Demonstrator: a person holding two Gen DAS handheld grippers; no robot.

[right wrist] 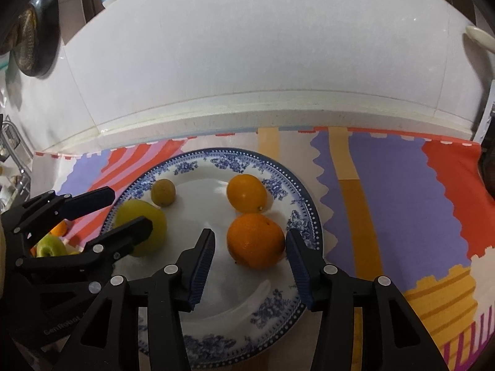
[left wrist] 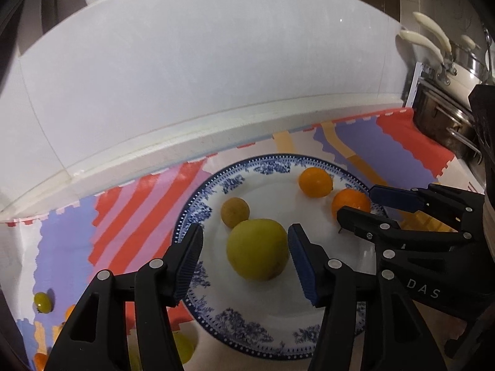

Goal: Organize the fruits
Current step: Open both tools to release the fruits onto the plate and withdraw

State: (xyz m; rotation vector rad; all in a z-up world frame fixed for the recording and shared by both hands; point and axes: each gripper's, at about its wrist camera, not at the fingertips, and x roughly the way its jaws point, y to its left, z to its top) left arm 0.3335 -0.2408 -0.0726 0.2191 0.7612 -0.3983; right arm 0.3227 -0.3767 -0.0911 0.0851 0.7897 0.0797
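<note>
A blue-and-white plate (left wrist: 216, 185) (right wrist: 297, 191) lies on a colourful mat. On it sit a yellow-green apple (left wrist: 257, 249) (right wrist: 145, 225), a small brown kiwi (left wrist: 235, 211) (right wrist: 163, 192), a yellow-orange lemon (left wrist: 315, 182) (right wrist: 247, 193) and an orange (left wrist: 351, 202) (right wrist: 255, 241). My left gripper (left wrist: 246, 259) is open with its jaws either side of the apple; it also shows in the right wrist view (right wrist: 120, 210). My right gripper (right wrist: 250, 261) is open around the orange; it also shows in the left wrist view (left wrist: 360, 205).
More fruit lies left of the plate: a small green-yellow fruit (left wrist: 42, 303), a green apple (right wrist: 51, 245) and an orange piece (right wrist: 58, 228). A white raised ledge (left wrist: 185, 136) runs behind the mat. Pots with cream handles (left wrist: 433, 43) stand at the right.
</note>
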